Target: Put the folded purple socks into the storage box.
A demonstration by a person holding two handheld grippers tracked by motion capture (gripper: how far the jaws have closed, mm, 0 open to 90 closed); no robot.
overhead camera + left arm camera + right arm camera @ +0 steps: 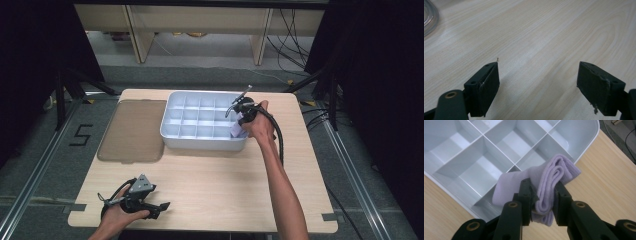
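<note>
Your right gripper (pixel 541 202) clamps a folded lilac sock (pixel 544 182), holding it above the near right corner of the white divided tray (pixel 176 135). The risk, as I judge it: the sock overhangs a divider, so letting go here could leave it draped across two cells. Your left gripper (pixel 537 87) rests well short of the tray, jaws apart, nothing between them.
</note>
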